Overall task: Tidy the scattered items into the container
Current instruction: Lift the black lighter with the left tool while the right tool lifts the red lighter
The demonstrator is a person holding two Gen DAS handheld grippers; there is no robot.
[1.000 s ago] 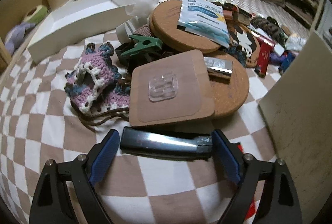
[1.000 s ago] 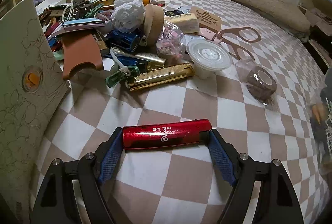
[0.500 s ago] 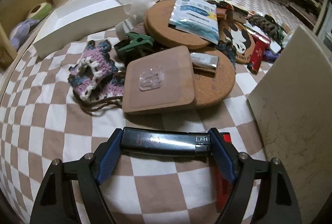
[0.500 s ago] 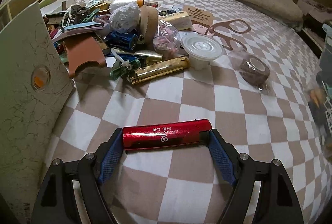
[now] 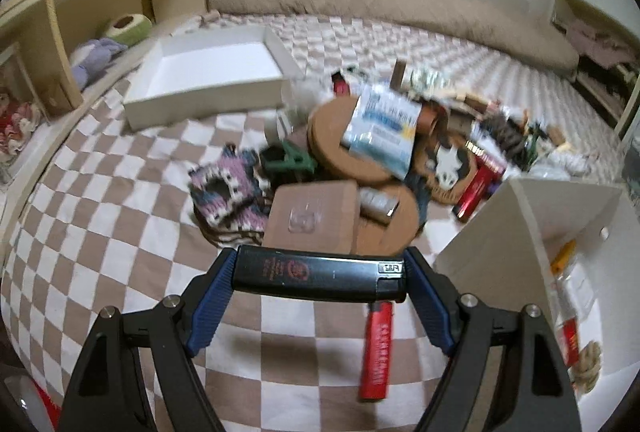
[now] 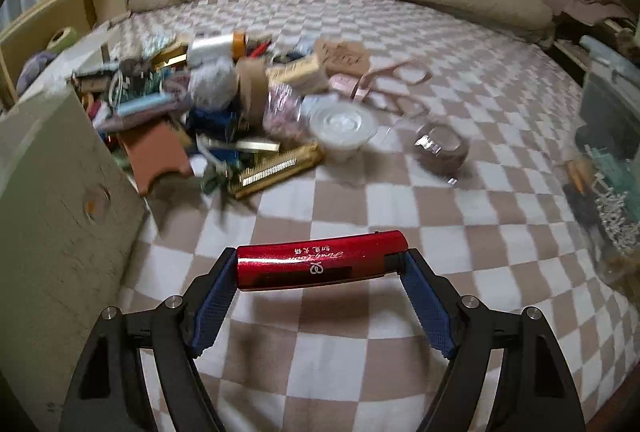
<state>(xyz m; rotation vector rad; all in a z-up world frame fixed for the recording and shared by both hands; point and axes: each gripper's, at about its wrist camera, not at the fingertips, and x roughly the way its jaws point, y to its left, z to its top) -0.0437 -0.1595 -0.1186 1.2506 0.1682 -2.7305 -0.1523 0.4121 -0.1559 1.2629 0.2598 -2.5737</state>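
Because each claw clamps its lighter only by the ends, left claw (image 5: 320, 274) on the black lighter (image 5: 318, 275) at lower centre, right claw (image 6: 320, 266) on the red lighter (image 6: 320, 264), either may pivot loose before reaching the white box (image 5: 516, 232) at right.

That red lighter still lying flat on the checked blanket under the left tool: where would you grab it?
Across the narrow middle of the red lighter, coming from above. It lies flat with its long sides bare; fingers closing on those sides should hold it.
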